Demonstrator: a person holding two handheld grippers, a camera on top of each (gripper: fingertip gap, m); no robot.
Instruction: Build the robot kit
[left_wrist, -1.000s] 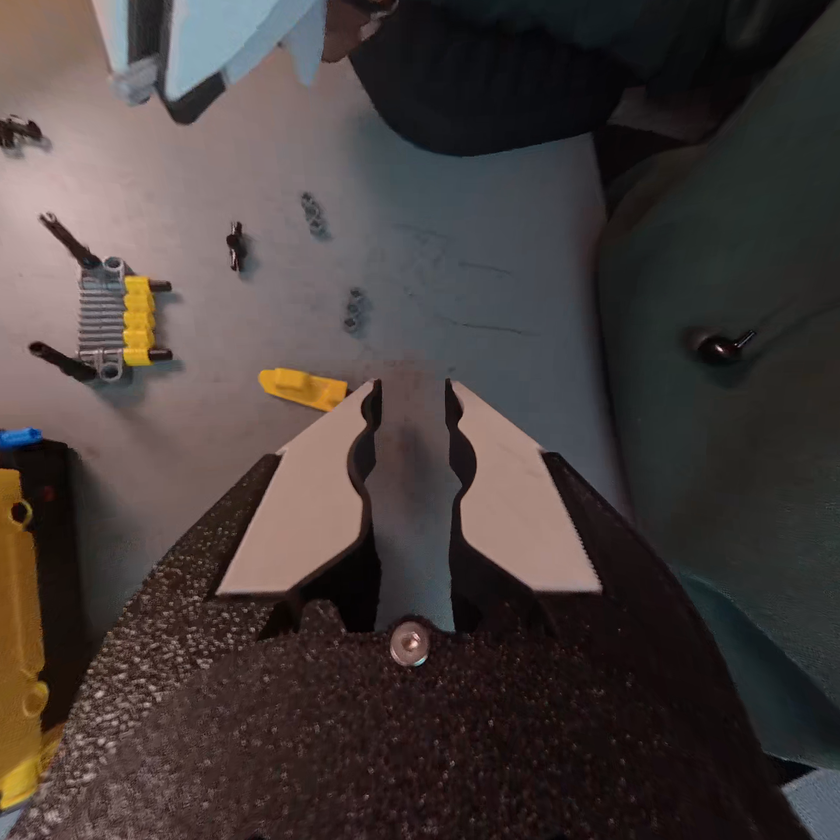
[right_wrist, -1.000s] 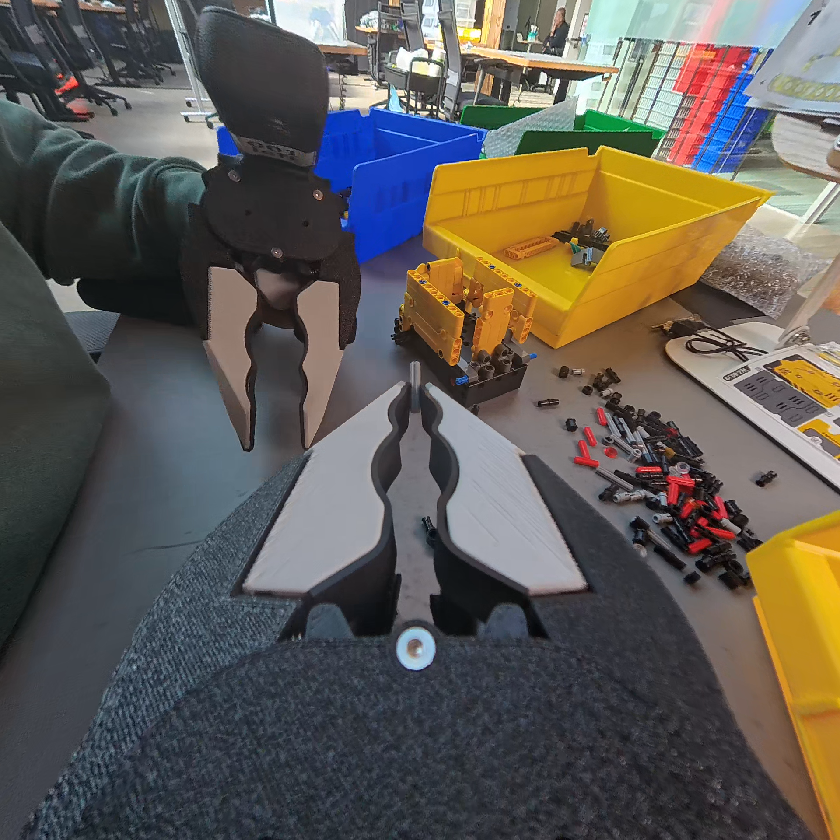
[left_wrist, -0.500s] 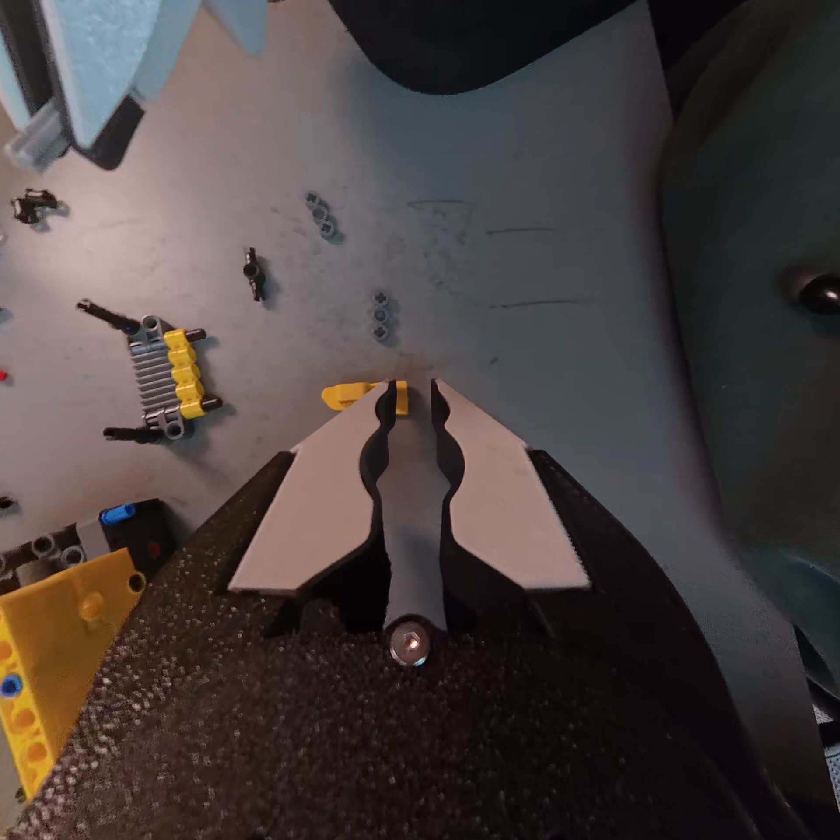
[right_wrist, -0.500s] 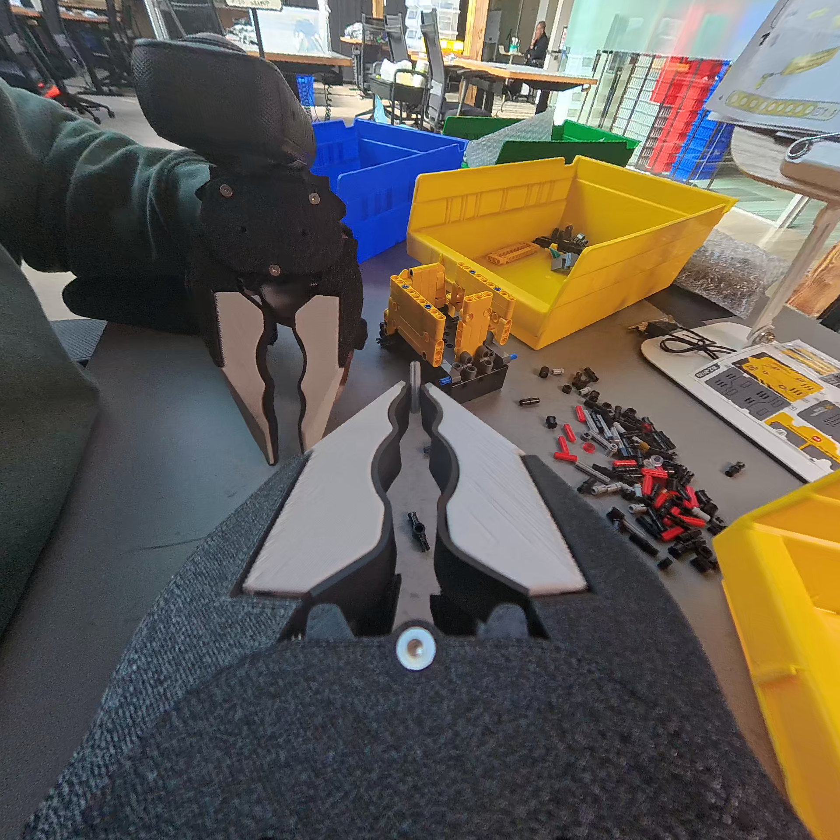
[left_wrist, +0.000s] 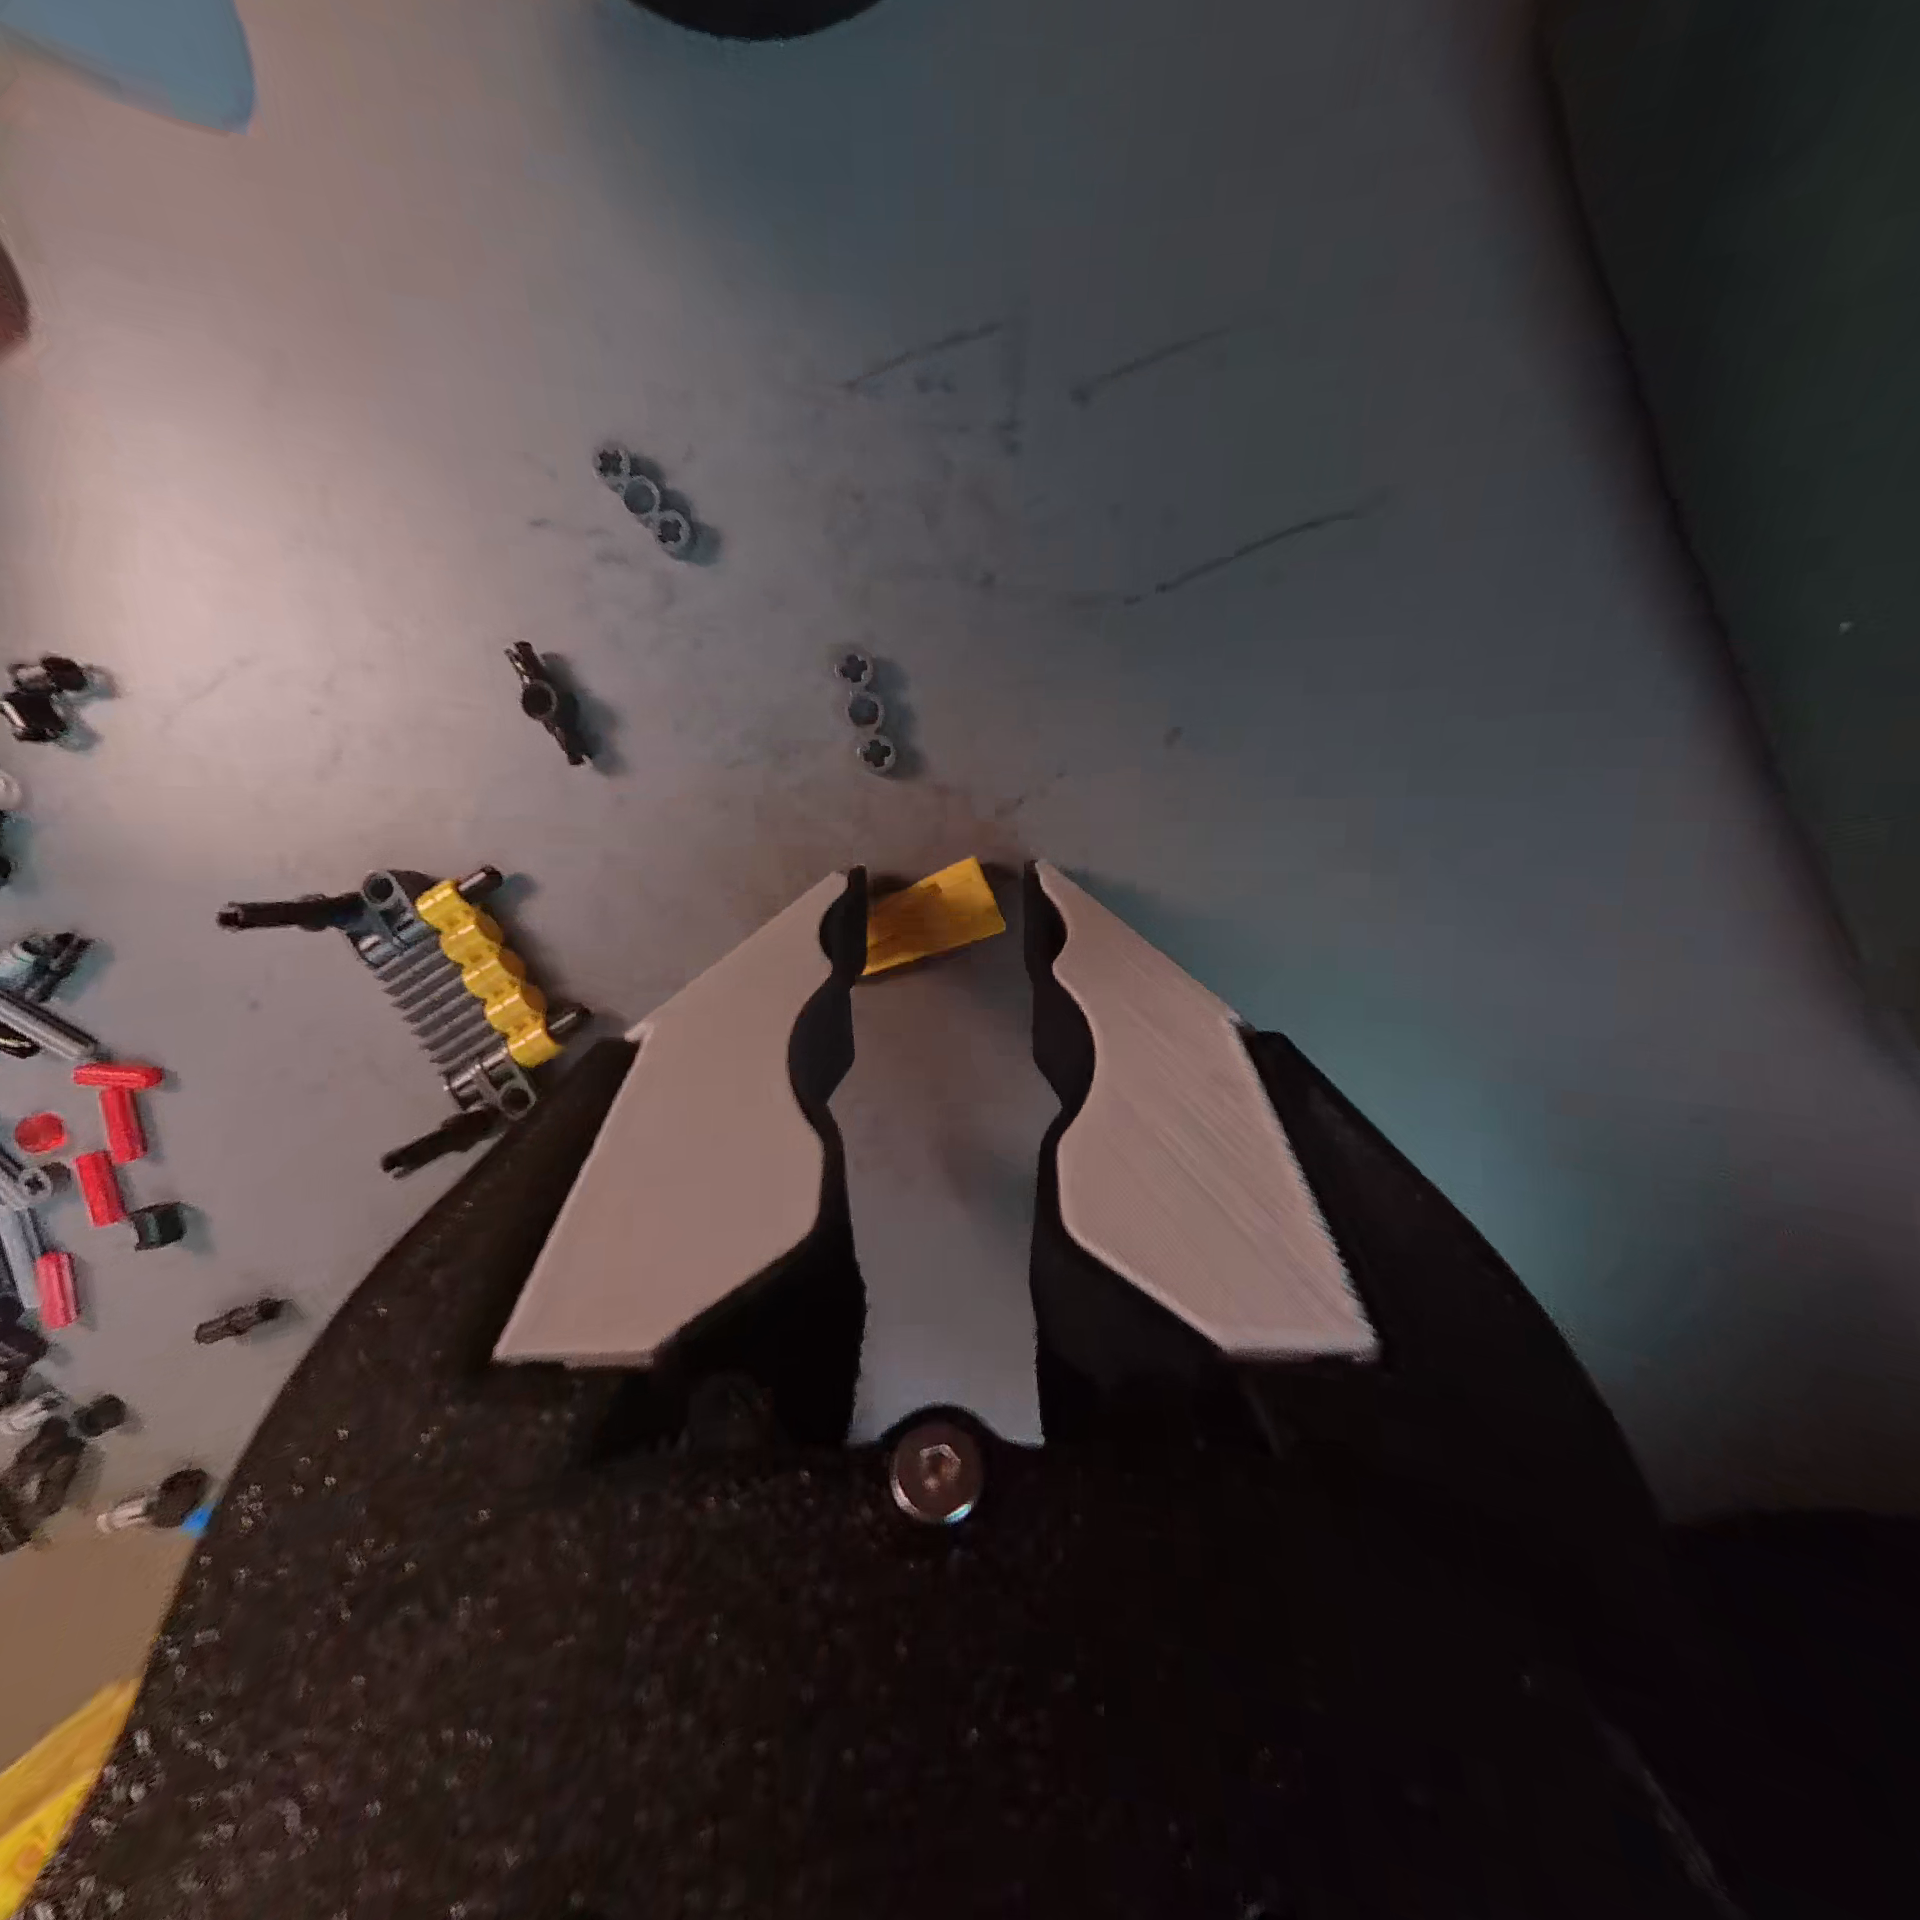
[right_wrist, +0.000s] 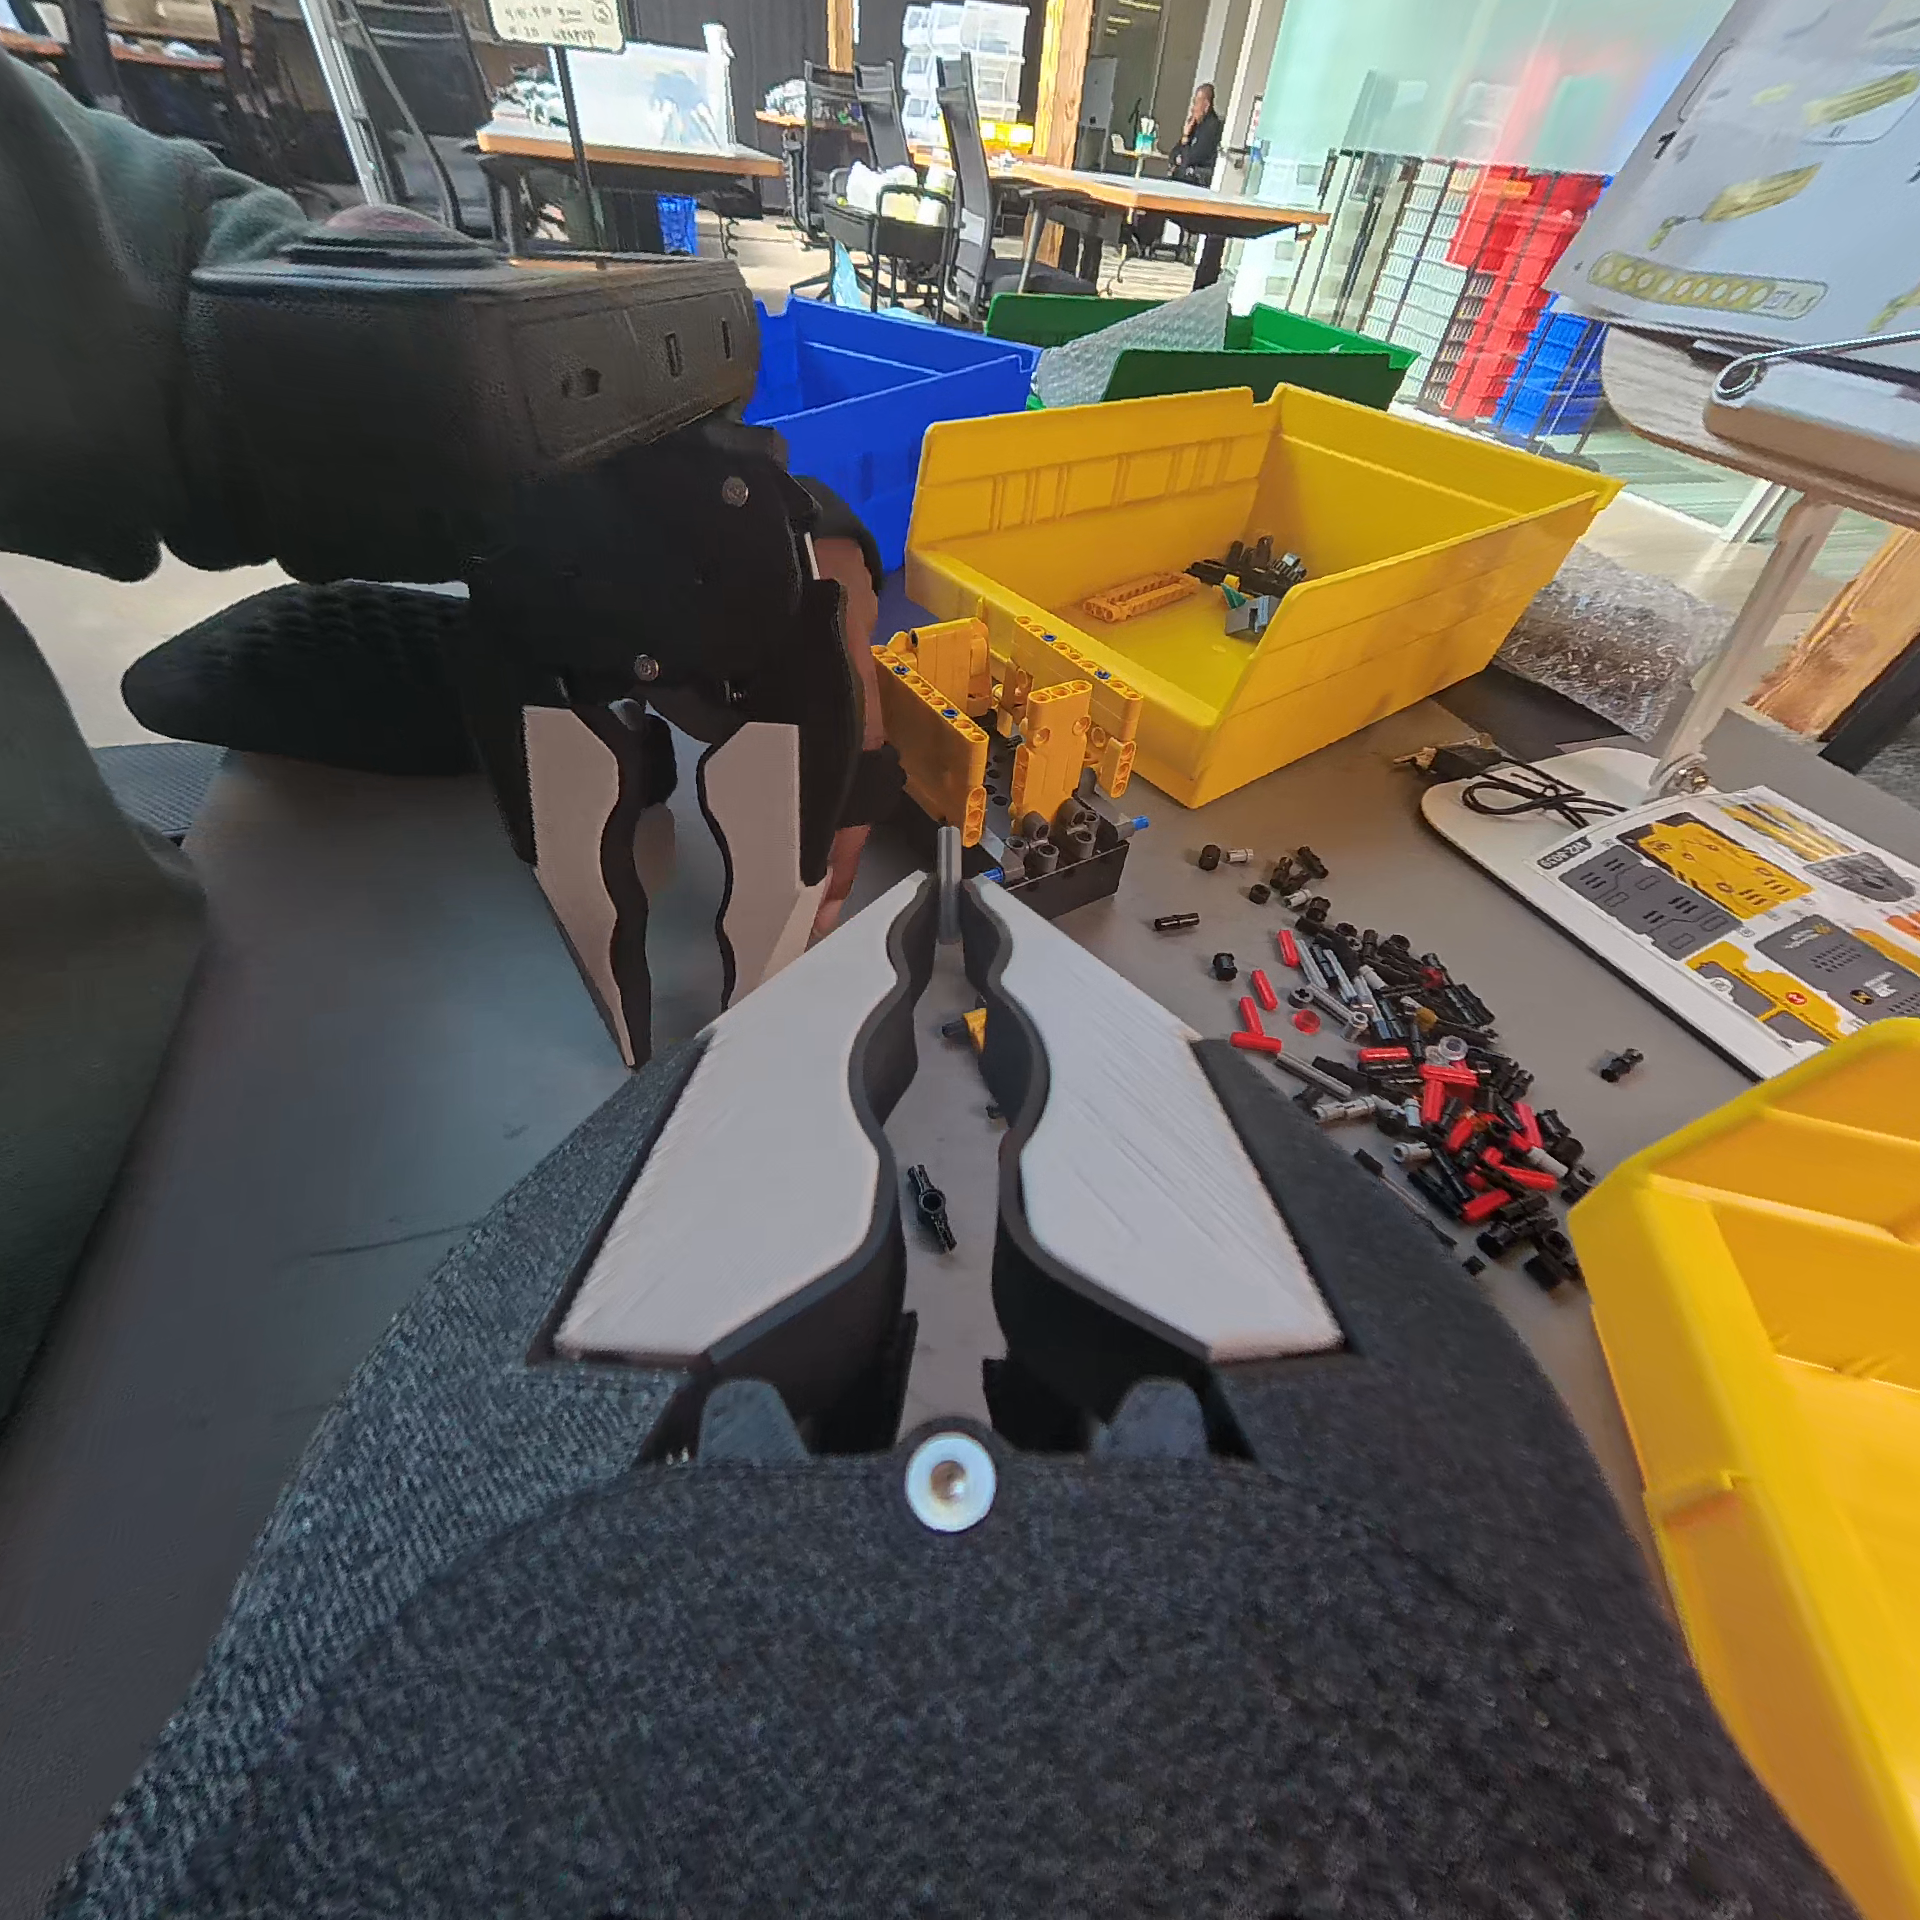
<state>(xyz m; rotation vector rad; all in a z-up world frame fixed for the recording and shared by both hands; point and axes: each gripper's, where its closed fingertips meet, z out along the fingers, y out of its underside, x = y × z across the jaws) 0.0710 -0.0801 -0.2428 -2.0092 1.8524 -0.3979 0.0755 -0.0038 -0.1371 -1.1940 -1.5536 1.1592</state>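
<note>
Between the spread fingers of the left gripper (left_wrist: 943, 883), low over the grey table (left_wrist: 1195, 582) — a small flat yellow piece (left_wrist: 935, 916), beside the left finger, not yet clamped. At the right gripper's (right_wrist: 948, 896) tips, nearly shut — a thin grey axle (right_wrist: 947, 883), pinched upright, not yet fitted anywhere.

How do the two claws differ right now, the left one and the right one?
The left claw is open around a small yellow piece on the table; the right claw is shut on a thin grey rod. The left points down at the table; the right points forward. Both have grey fingers.
</note>
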